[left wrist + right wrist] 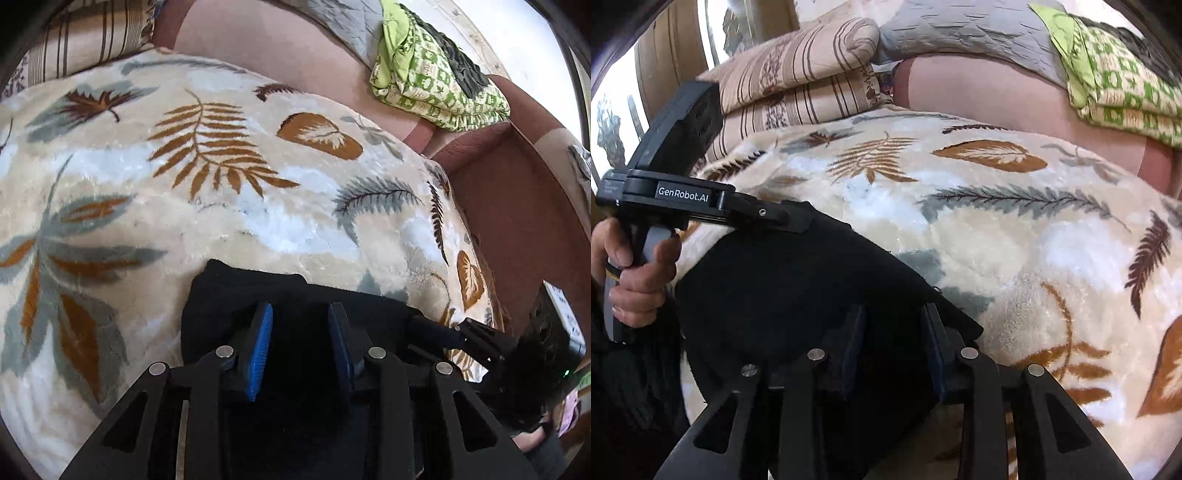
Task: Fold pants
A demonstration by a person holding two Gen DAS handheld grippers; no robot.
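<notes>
Left wrist view: leaf-print blanket [229, 206] spreads wide ahead and to the left, its right edge dropping off toward a reddish sofa arm [517, 192]. Striped pillow [92, 40] sits at the far left corner, green patterned cloth [432, 74] at the far right. Black pants [295, 306] lie bunched on the blanket's near edge, dark and creased, detail lost in shadow. Left hand-held gripper [301, 347] hangs over them, blue pads parted with a moderate gap, nothing pinched. Right hand-held gripper [476, 339] enters low right; cannot tell its state there. Right wrist view: right hand-held gripper [895, 347] jaws apart above the pants [798, 295]; a hand [635, 280] holds the left tool's handle.
</notes>
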